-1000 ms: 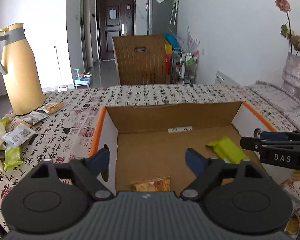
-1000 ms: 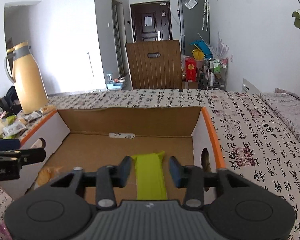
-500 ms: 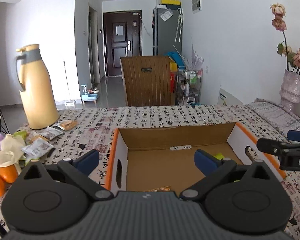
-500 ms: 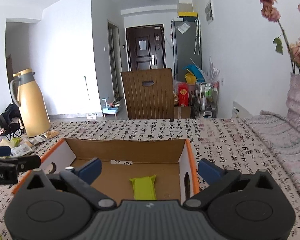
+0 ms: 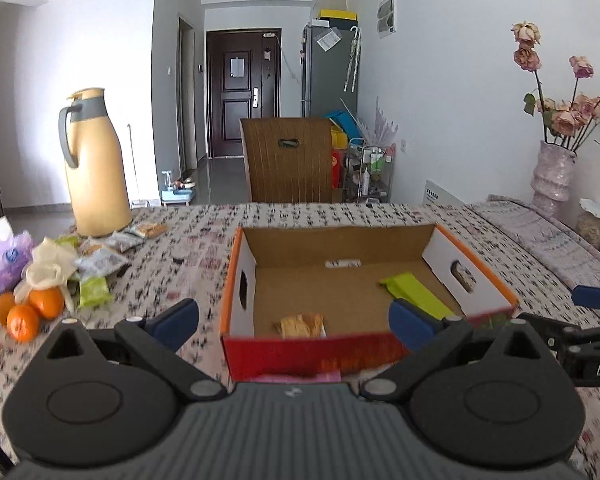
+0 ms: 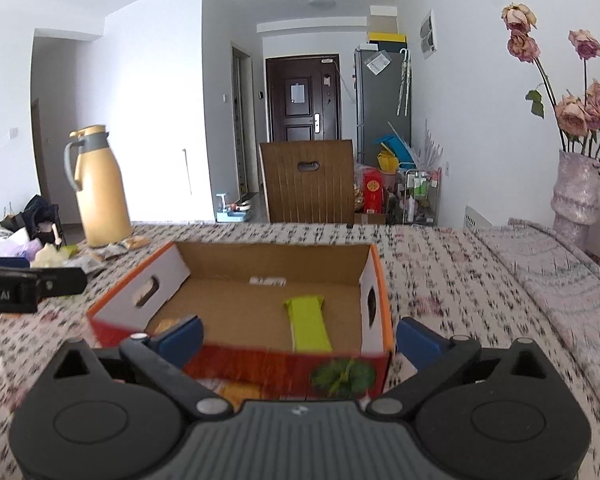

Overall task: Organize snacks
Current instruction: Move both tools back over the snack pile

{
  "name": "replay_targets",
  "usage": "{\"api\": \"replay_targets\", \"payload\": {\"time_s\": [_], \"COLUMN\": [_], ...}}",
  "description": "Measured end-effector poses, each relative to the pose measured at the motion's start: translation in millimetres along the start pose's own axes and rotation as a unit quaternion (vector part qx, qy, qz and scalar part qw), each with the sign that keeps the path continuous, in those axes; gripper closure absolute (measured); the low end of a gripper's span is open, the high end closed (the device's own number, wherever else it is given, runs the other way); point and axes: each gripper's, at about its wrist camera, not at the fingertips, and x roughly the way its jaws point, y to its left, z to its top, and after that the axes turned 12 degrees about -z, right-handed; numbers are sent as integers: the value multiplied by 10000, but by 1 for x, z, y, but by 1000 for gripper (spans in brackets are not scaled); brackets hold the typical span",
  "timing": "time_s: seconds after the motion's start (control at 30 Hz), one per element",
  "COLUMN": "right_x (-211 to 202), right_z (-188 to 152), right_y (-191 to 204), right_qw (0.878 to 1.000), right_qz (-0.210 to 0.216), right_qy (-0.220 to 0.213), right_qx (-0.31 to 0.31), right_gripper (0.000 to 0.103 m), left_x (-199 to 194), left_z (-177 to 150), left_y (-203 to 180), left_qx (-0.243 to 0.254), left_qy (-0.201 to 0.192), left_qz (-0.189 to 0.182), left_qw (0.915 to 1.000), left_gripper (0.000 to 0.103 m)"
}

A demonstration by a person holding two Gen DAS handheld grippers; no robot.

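Green snack bar (image 6: 308,326) flat in box (image 6: 268,256), long axis front-to-back, both tongs (image 5: 294,320) (image 6: 300,336) wide, empty

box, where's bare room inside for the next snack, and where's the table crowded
Bare floor runs between the orange packet and green packet, and along the back wall of the box. The snack pile by the thermos is crowded.

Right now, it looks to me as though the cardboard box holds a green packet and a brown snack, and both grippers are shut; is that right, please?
Not quite: both grippers are open and empty. The left wrist view shows the left gripper spread wide, and the right wrist view shows the same for the right gripper. The cardboard box does hold the green packet and brown snack.
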Motion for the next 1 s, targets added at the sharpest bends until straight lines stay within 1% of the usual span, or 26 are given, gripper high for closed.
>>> {"api": "replay_targets", "payload": {"time_s": [0.33, 0.57, 0.77, 0.83, 0.9, 1.0], "right_x": [-41, -63, -76, -77, -77, -72], "right_z": [-50, -84, -104, -109, -113, -119], "right_y": [7, 20, 34, 38, 43, 49], "right_qw": [9995, 9985, 9976, 9973, 9971, 9959], "right_qz": [57, -14, -48, -40, -94, -172], "right_qy": [300, 545, 692, 724, 758, 883], "right_qx": [-35, -23, -80, -59, -65, -73], "right_gripper": [0, 0, 0, 2, 7, 9], "left_x": [-37, -61, -75, -80, -82, -85], "left_z": [-47, -80, -92, -95, -97, -100], "left_y": [-13, -20, -17, -16, -14, -11], "left_qx": [-195, -263, -336, -344, -351, -379], "left_qy": [120, 248, 268, 253, 250, 247], "left_qz": [-61, -55, -44, -54, -70, -96], "left_qw": [9997, 9993, 9991, 9991, 9990, 9989], "left_gripper": [0, 0, 0, 0, 0, 0]}}
